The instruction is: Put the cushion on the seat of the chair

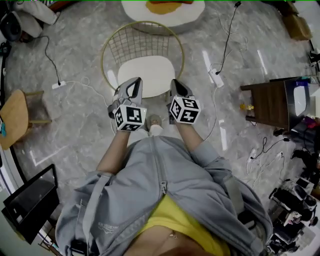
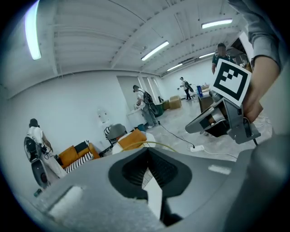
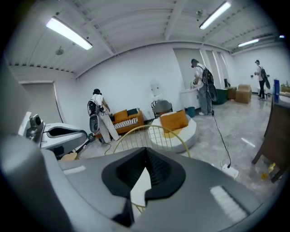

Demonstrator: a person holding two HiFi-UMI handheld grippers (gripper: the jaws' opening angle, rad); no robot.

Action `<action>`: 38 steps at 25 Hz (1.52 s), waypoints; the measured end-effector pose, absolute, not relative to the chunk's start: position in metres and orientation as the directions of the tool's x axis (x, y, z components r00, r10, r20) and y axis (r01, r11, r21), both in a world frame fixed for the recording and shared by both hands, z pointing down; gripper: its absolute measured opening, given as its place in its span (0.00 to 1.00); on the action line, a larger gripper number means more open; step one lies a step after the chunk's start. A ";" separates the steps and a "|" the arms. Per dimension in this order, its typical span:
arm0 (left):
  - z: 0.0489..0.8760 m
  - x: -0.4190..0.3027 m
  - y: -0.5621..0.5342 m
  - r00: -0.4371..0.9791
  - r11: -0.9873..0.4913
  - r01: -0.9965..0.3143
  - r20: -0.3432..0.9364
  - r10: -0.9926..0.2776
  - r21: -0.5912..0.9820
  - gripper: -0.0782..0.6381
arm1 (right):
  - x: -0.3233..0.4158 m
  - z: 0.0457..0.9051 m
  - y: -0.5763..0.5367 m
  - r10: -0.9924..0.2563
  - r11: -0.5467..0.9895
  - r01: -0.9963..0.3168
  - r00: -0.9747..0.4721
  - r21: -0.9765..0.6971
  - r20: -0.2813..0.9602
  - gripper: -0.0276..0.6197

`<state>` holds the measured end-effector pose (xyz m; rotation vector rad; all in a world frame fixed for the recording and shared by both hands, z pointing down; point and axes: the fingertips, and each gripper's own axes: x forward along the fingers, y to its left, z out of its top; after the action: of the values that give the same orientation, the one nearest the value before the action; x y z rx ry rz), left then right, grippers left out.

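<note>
Grey marble-patterned floor (image 1: 75, 125) is running under everything. The room is showing white walls and long ceiling strip lights (image 3: 68, 32). White cables and a white power strip (image 1: 216, 77) are lying loose on the floor. A dark wooden side table (image 1: 267, 102) is standing at the right, a round light-wood stool (image 1: 15, 117) at the left, and a black flat monitor (image 1: 30, 202) is leaning at the lower left. Several people are standing in the far part of the room, near an orange sofa (image 3: 122, 118).

The person in a grey zip jacket (image 1: 165, 195) is standing right in front of the gold wire chair (image 1: 142, 45), which is opening toward them with its curved back on the far side.

The white rounded-square cushion (image 1: 145, 75) is lying flat on the seat of that chair, inside the wire rim. Its longer side is running left to right across the seat, and its broad front edge is pointing at the person.

Beyond the chair, an orange cushion (image 1: 167, 7) is resting on a white round pouf (image 1: 192, 15), well apart from the seat.

The left gripper (image 1: 134, 82) and the right gripper (image 1: 178, 85) are hovering side by side just over the front edge of the cushion; contact cannot be told. The left ribbed fingers (image 2: 159, 170) are pressing together at the tips, pinching nothing. The right ribbed fingers (image 3: 156, 170) are doing the same, also empty.
</note>
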<state>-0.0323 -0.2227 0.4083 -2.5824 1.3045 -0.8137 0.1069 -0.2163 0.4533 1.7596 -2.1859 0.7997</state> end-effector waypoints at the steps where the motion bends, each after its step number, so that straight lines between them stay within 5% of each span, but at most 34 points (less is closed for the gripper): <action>1: 0.392 -0.033 -0.223 0.475 -0.595 -0.721 0.372 -0.798 -0.355 0.12 | 0.107 0.436 -0.218 -0.848 0.151 -0.956 -0.256 -0.253 0.463 0.04; 15: 0.225 -0.069 -0.217 0.386 -0.382 -0.896 0.027 -0.922 -0.229 0.12 | 0.077 0.243 -0.217 -0.948 0.312 -0.950 -0.312 -0.009 0.068 0.04; 38: 0.219 -0.058 -0.211 0.431 -0.425 -0.880 0.018 -0.902 -0.212 0.12 | 0.079 0.235 -0.209 -0.945 0.323 -0.946 -0.323 0.009 0.047 0.04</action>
<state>-0.0583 -0.2107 0.2192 -2.5087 1.5787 -0.1917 0.0795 -0.2094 0.2348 1.8022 -2.5200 0.0306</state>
